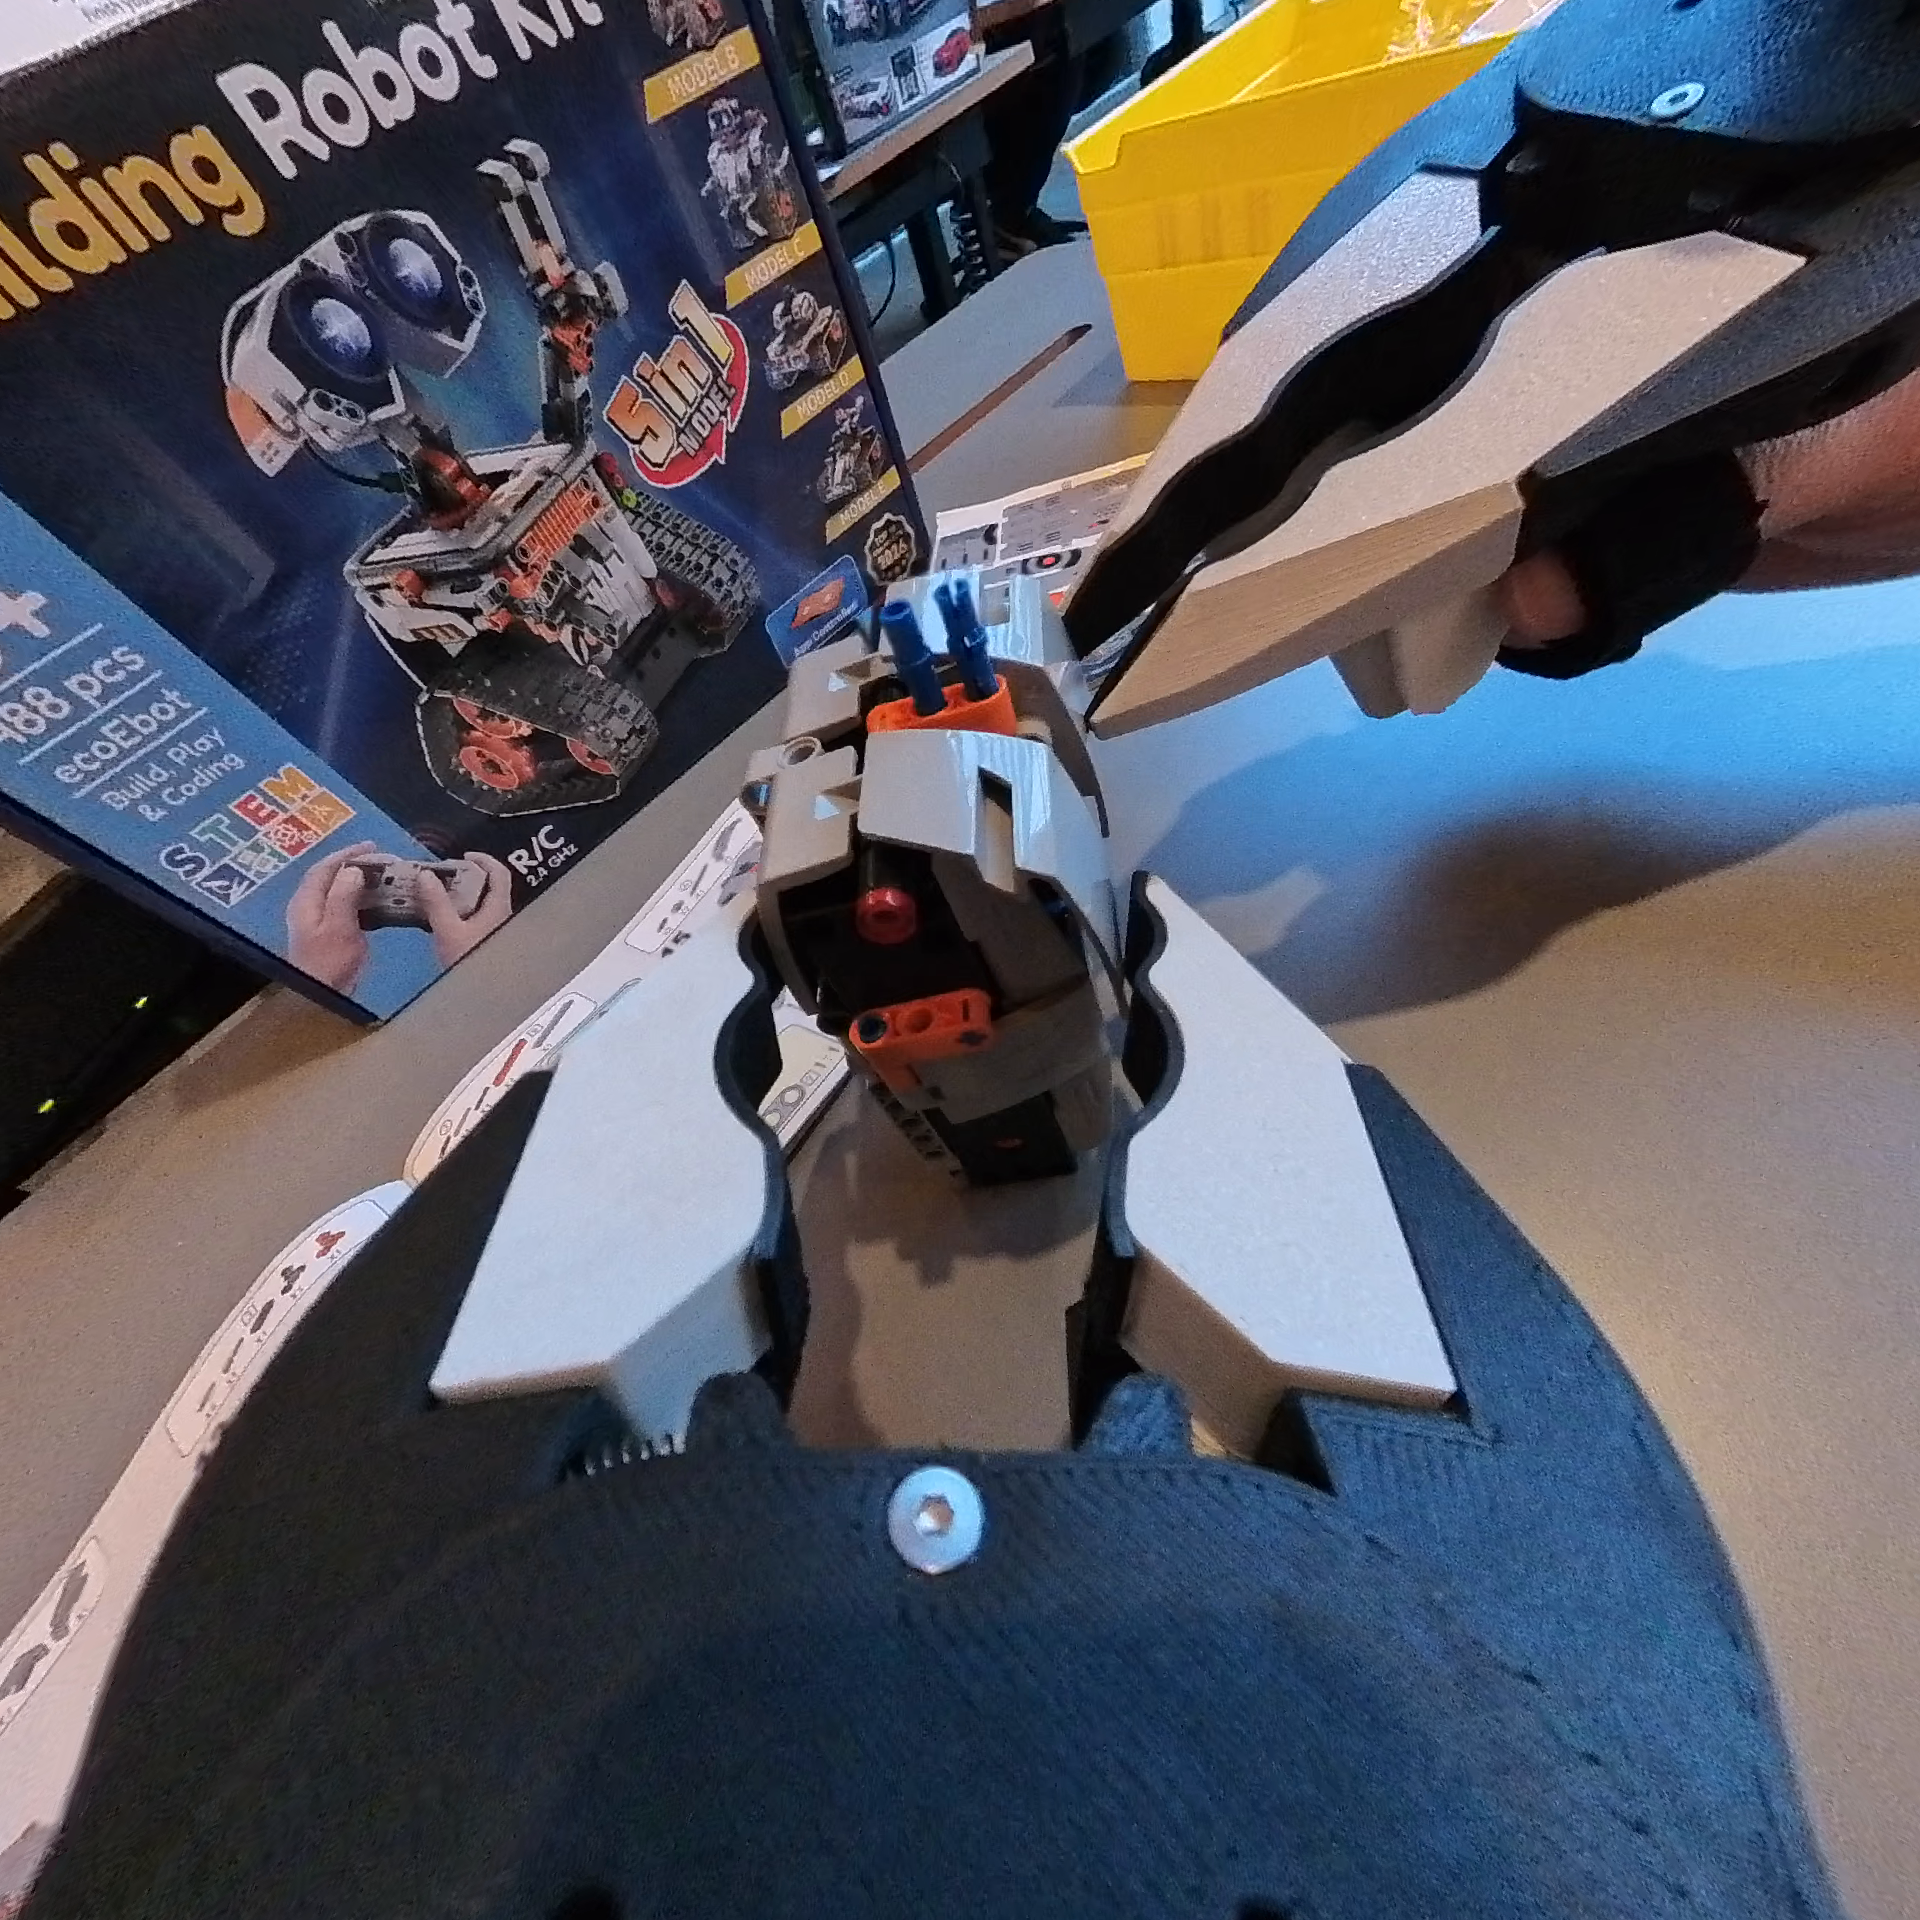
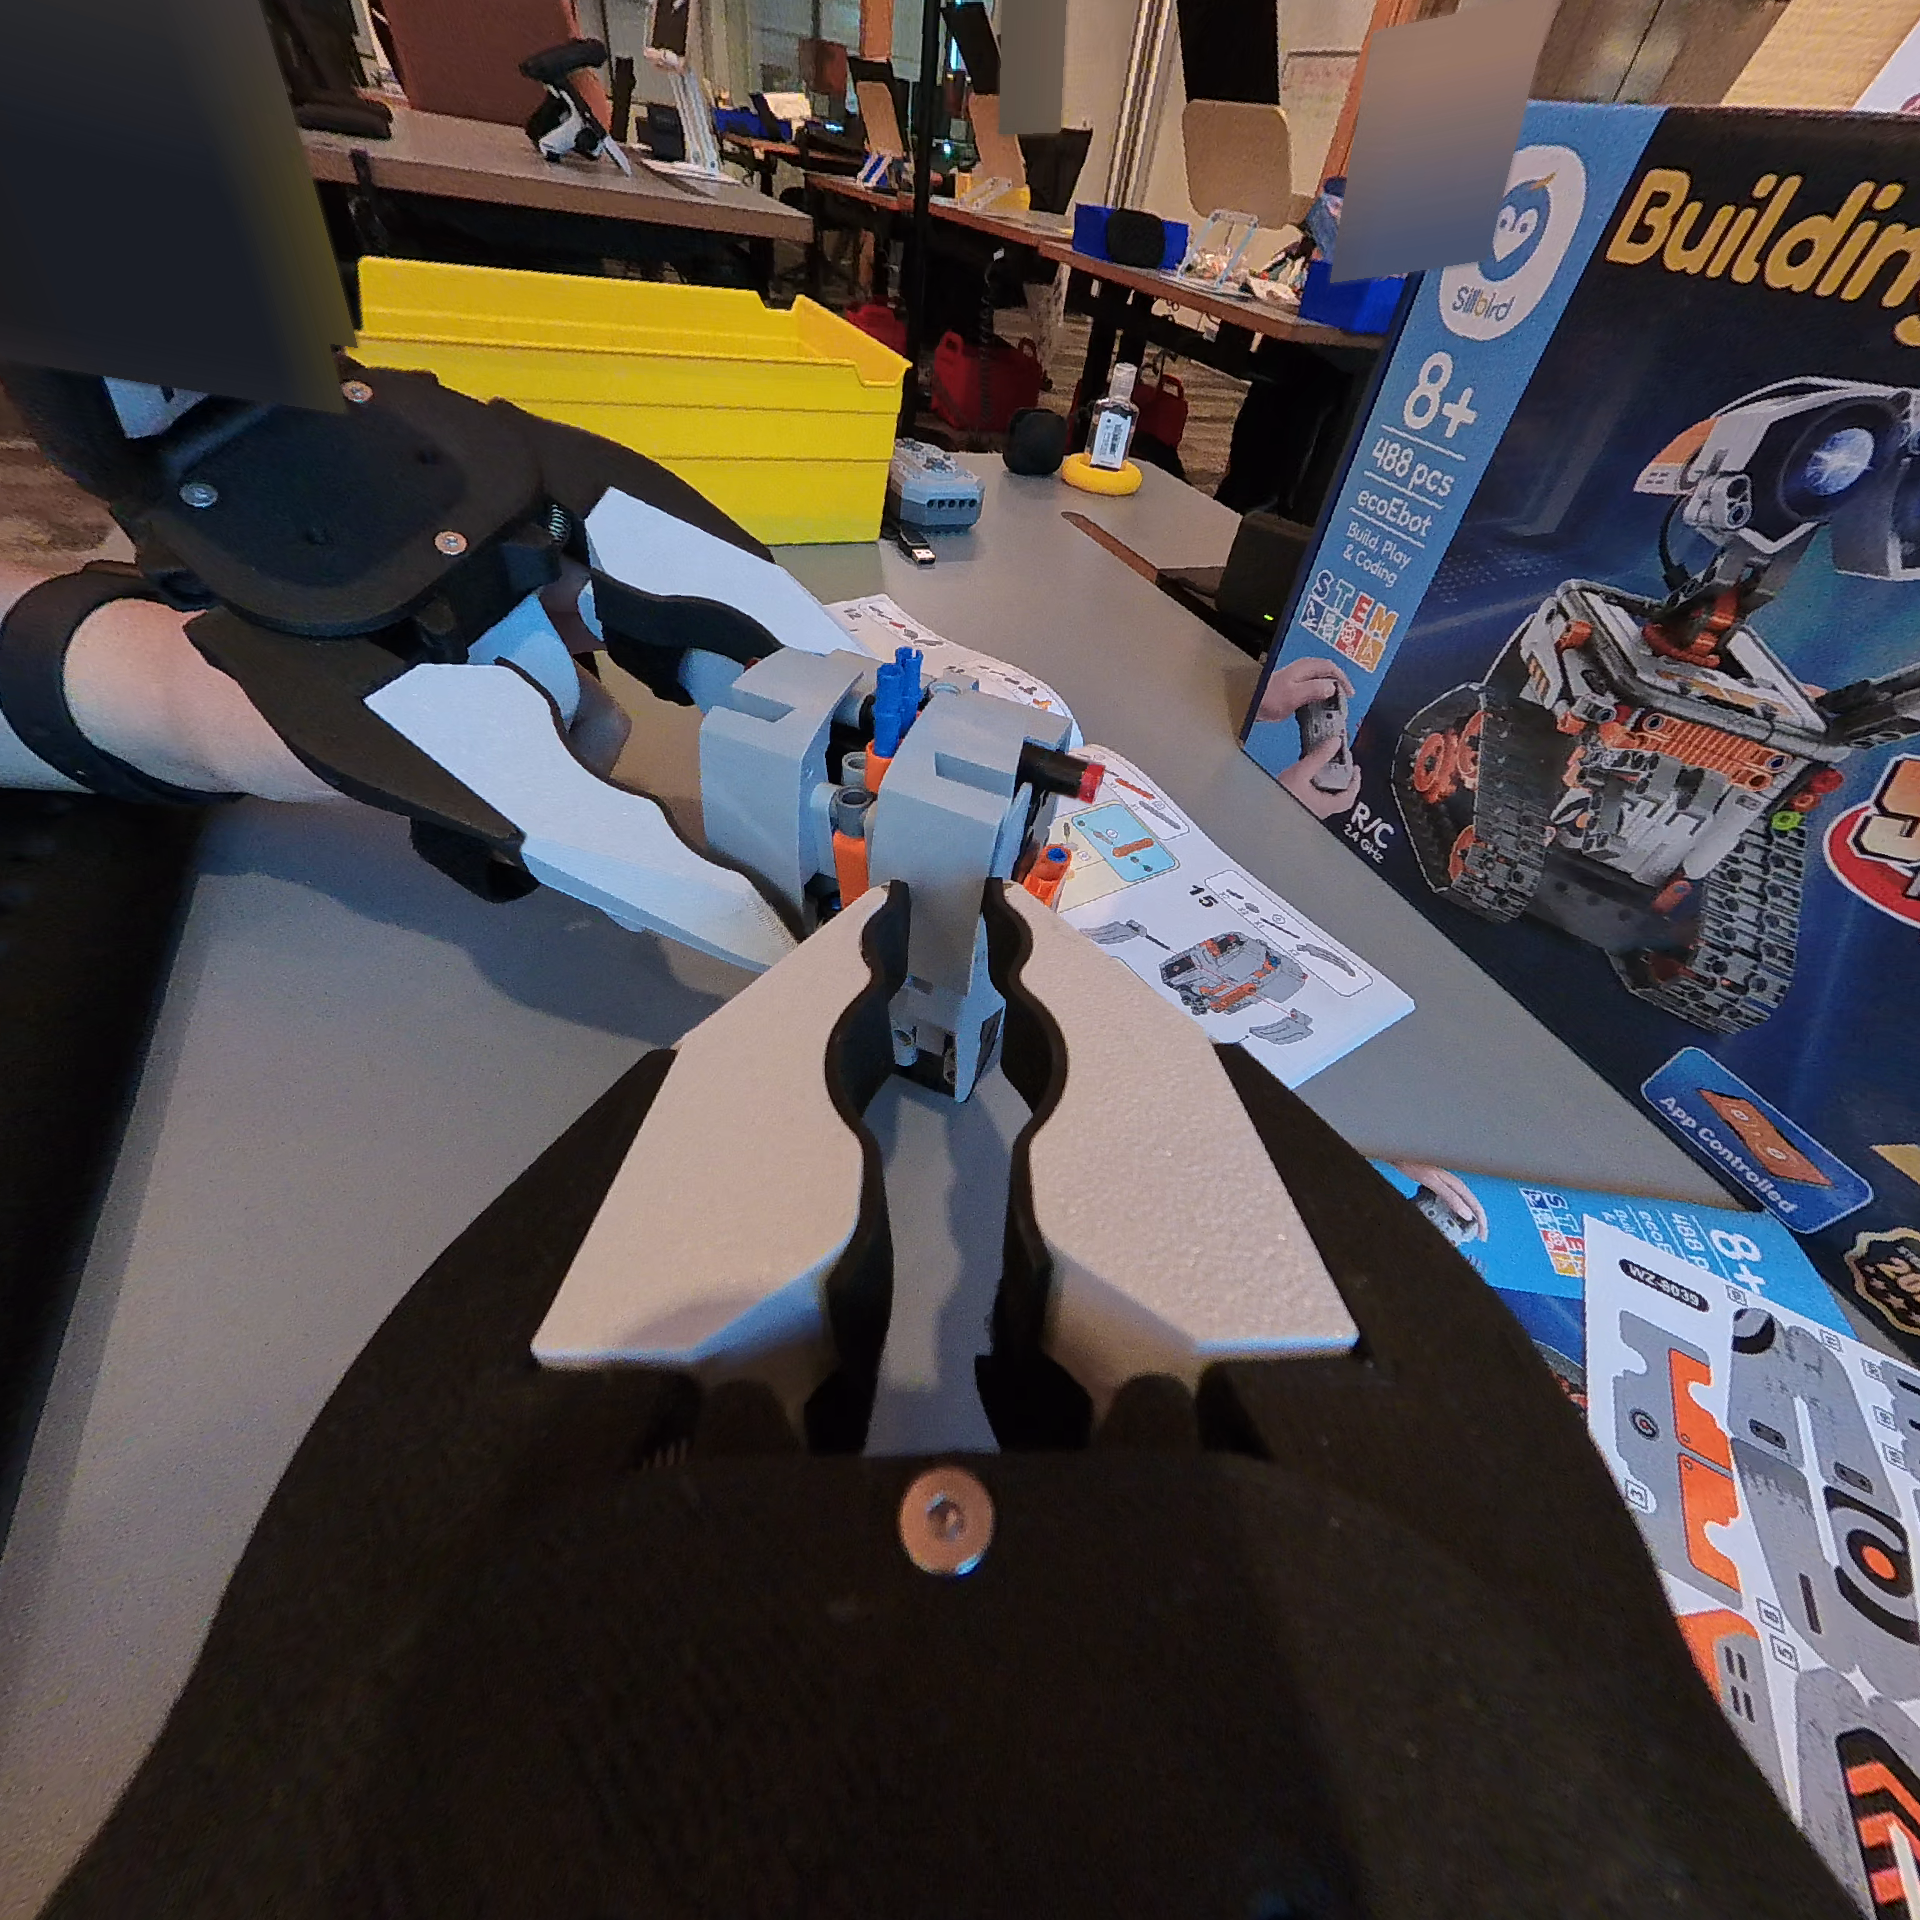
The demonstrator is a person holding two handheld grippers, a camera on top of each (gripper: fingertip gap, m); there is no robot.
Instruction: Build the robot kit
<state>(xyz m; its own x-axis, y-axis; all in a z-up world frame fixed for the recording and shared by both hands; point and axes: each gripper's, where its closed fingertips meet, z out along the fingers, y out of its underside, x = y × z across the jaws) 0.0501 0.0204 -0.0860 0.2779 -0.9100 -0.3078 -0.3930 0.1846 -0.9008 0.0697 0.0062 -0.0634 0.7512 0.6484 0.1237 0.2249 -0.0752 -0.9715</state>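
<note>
A grey, orange and black brick assembly (image 1: 935, 831) with two blue pins on top is held above the grey table (image 1: 1558, 1039) by both grippers. My left gripper (image 1: 940, 925) is shut on its lower body. My right gripper (image 1: 1086, 665) comes in from the upper right and touches its far end. In the right wrist view my right gripper (image 2: 945, 899) is shut on a grey panel of the assembly (image 2: 935, 790), and my left gripper (image 2: 769, 790) grips it from the left, held by a person's hand.
A large blue kit box (image 2: 1662, 623) stands at the right, also in the left wrist view (image 1: 416, 416). An instruction sheet (image 2: 1226, 914) lies under the assembly. A sticker sheet (image 2: 1766, 1507) lies near right. Yellow bins (image 2: 644, 395), a grey module (image 2: 935, 494) and a small bottle (image 2: 1110, 426) stand behind. The tips of both grippers are at nearly the same place.
</note>
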